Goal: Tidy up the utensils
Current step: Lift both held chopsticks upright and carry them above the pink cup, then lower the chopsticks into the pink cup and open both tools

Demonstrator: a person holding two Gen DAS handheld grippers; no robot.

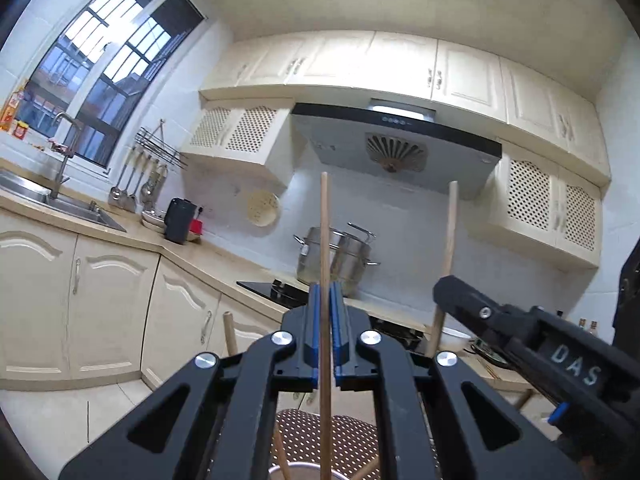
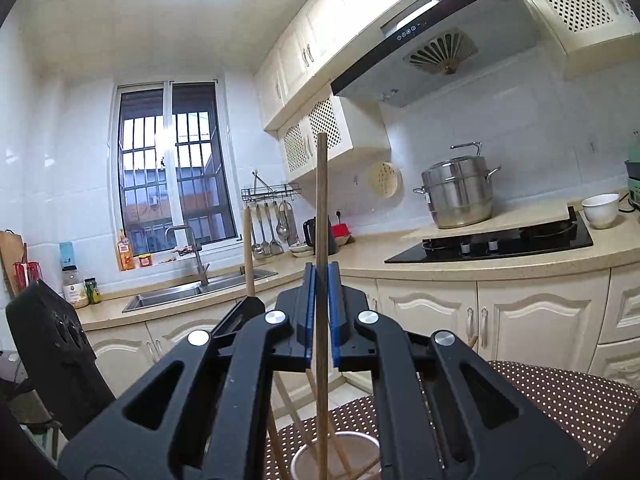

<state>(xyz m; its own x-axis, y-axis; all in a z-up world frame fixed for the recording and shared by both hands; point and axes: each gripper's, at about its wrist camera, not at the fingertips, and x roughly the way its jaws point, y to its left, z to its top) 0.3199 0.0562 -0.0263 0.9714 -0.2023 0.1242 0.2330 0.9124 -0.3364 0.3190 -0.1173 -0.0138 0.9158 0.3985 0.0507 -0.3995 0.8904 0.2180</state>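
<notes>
My left gripper [image 1: 325,294] is shut on a thin wooden chopstick [image 1: 324,232] that stands upright between the blue pads. My right gripper [image 2: 321,276] is shut on another upright chopstick [image 2: 321,200], whose lower end reaches down into a metal cup [image 2: 352,446]. The cup holds a few more chopsticks and stands on a brown polka-dot cloth [image 2: 560,396]. The right gripper [image 1: 444,286] also shows in the left wrist view, with its chopstick [image 1: 451,228]. The left gripper's chopstick shows in the right wrist view [image 2: 248,252].
A kitchen counter [image 2: 360,256] runs behind, with a sink [image 2: 192,290], a black hob [image 2: 492,246], a steel steamer pot [image 2: 458,192] and a white bowl [image 2: 599,209]. Ladles hang on a wall rack [image 2: 270,216]. Cream cabinets stand below and above.
</notes>
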